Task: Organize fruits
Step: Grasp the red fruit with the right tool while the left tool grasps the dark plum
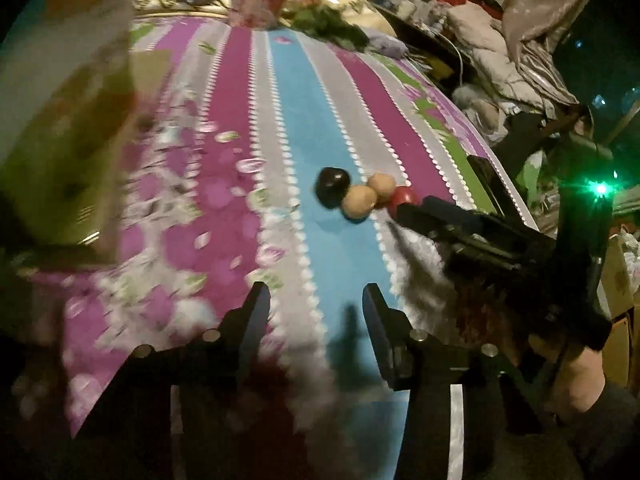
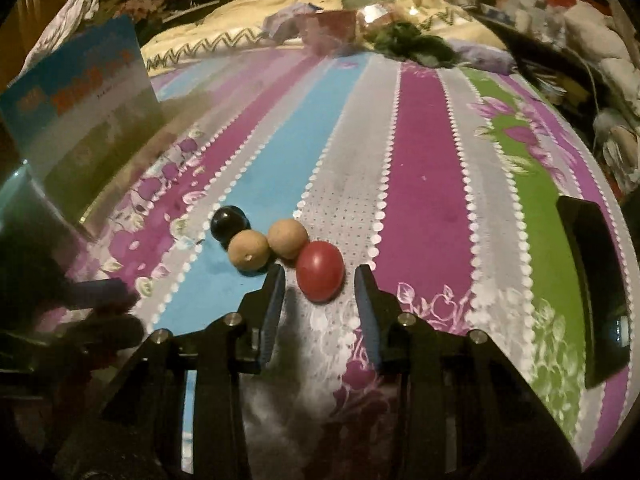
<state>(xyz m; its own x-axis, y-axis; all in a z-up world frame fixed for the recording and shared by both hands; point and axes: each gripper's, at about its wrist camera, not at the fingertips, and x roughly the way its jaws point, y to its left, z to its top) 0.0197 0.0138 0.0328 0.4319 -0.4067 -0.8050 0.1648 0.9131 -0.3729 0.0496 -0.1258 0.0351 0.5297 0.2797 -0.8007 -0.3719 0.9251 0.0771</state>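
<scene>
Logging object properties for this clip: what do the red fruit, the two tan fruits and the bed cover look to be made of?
Red fruit: probably plastic, smooth with a soft sheen and uniform colour. Two tan fruits: matte, finely speckled skin, one with a small pale spot; real or foam, cannot tell. Bed cover: woven printed fabric, striped, dull, no shine.

Orange print on blue box (image 2: 80, 92), too blurred to read.
</scene>
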